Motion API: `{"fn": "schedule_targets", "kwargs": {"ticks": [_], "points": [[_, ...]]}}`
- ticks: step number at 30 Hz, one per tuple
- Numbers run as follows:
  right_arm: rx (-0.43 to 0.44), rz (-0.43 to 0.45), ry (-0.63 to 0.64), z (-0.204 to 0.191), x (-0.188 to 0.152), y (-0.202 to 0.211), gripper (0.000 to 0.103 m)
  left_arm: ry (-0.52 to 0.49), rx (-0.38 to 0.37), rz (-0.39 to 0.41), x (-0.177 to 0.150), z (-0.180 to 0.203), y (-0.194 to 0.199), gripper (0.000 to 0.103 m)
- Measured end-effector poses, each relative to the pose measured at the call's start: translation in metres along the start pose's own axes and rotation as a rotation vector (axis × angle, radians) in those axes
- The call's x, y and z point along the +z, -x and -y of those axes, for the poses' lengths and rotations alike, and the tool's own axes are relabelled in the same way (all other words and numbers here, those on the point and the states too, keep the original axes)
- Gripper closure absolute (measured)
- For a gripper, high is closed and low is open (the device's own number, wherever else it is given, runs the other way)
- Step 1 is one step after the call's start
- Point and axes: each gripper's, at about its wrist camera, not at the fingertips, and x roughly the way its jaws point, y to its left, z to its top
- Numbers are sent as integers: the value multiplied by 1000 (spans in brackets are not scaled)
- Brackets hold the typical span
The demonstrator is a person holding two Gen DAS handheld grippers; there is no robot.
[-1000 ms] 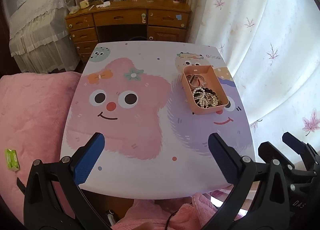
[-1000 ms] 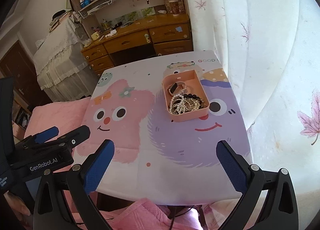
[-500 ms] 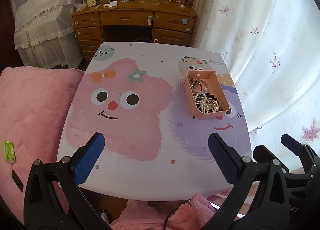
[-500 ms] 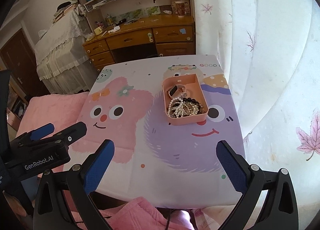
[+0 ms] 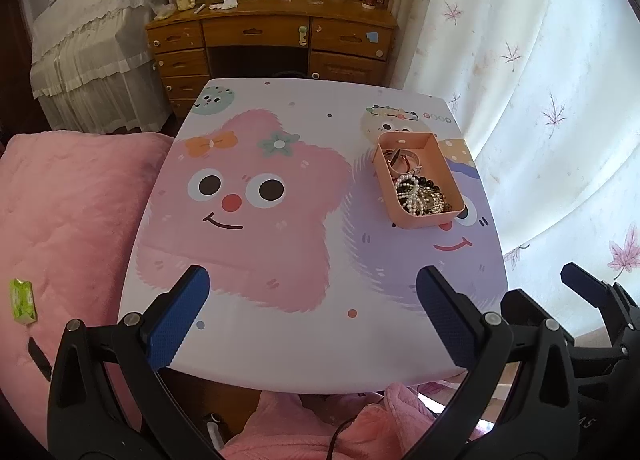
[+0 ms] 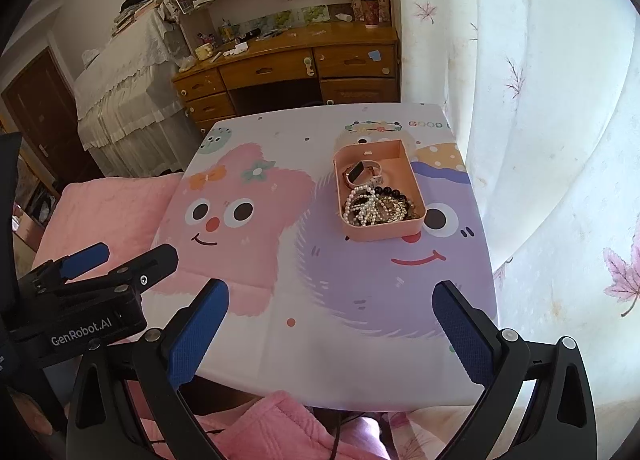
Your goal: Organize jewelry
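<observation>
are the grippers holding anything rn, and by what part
Nothing is held: the left gripper and right gripper are both open; the jewelry sits in the pink tray.

Daylight enters through the white curtain (image 5: 532,108), which is overexposed at the right edge in both views. The table (image 6: 340,344) is evenly lit, with soft shadows. Strong fisheye bending and dark corner vignetting. The far desk (image 5: 272,26) appears dimmer, slightly soft.

We cannot separate the tangled jewelry (image 6: 374,206) heaped inside the pink tray (image 6: 382,230); the tray's near wall hides the pile's lowest pieces.
</observation>
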Motion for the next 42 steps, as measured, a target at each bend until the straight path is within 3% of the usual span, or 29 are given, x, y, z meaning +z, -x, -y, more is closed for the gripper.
{"fn": "schedule_targets", "kwargs": {"ticks": [42], "points": [[-51, 17, -28, 7, -9, 14, 0, -34, 17, -13, -7, 2, 1, 0]]}}
